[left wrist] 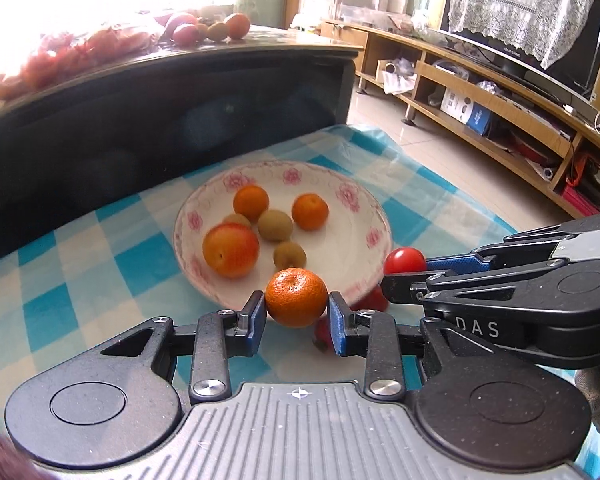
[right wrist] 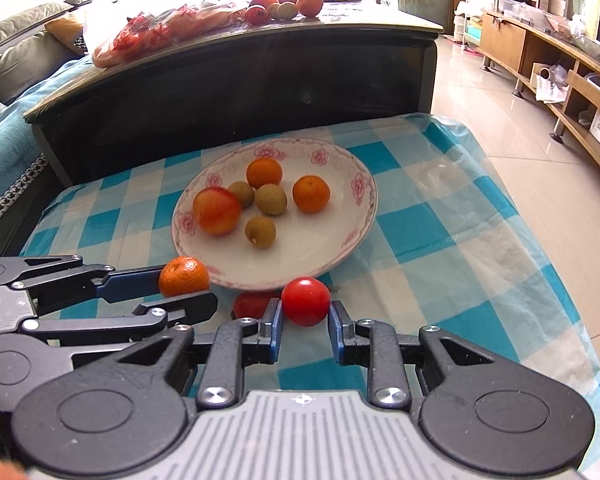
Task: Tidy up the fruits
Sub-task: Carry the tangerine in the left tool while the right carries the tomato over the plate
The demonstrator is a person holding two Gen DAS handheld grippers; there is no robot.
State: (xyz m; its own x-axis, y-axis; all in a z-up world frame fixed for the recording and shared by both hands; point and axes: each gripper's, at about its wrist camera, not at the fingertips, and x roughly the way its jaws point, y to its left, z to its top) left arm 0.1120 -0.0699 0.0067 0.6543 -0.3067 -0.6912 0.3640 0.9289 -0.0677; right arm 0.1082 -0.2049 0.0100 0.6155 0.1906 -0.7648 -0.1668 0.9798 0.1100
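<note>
Orange peel fills the gap of the left claw (left wrist: 297,312): a mandarin (left wrist: 296,297) is pinched between its two blue pads (left wrist: 255,317), one pad on each side of the fruit, so this claw is clenched on it. The mandarin hangs just in front of the near rim of the plate (left wrist: 364,216), slightly over its edge as the left wrist view has it.

To its right, the right claw (right wrist: 305,322) grips a tomato (right wrist: 305,301) the same way, blue pads pressed to either side. The tomato sits just off the plate's near rim, above the checked cloth (right wrist: 440,240). The two claws are side by side, their fruits near each other but apart.

On the cloth below and between them lies another red fruit (right wrist: 252,305), partly hidden by the right claw's finger and close against the plate's rim; whether it touches the rim I cannot tell.

Inside the plate are two more mandarins (right wrist: 264,173), an apple (right wrist: 216,210) at the left, and three small brownish-green fruits (right wrist: 271,199) clustered in the middle. The plate rests on the blue-and-white cloth covering the tabletop.

Behind it stands a dark, higher table (right wrist: 236,80) carrying more fruit (right wrist: 284,6) and a plastic bag (right wrist: 160,20).
</note>
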